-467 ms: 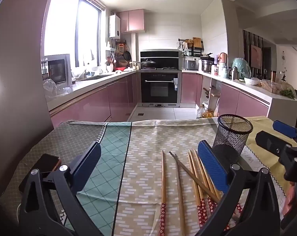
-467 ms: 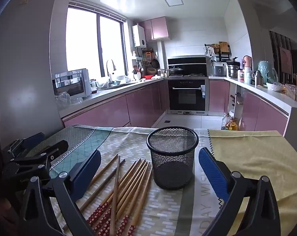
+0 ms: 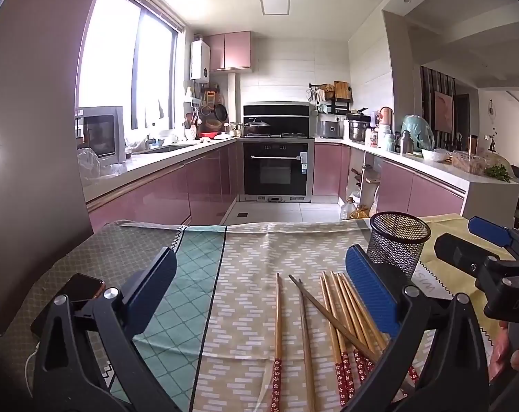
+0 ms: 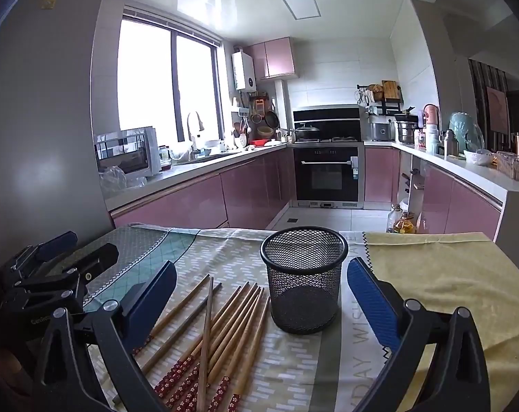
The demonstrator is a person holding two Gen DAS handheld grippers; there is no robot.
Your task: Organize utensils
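Left wrist view: the left hand-held gripper (image 3: pixel 259 292) is seen spread wide, nothing between its fingers. Chopsticks (image 3: pixel 331 312) are laid loose on the patterned desk cloth (image 3: pixel 245 261); mesh cup (image 3: pixel 398 242) stands upright just beyond them.

Right wrist view: the right hand-held gripper (image 4: pixel 259 295) is likewise held wide, empty. Mesh cup (image 4: pixel 304 281) is seen between its fingers, untouched; chopsticks (image 4: pixel 225 329) fanned just left of it.
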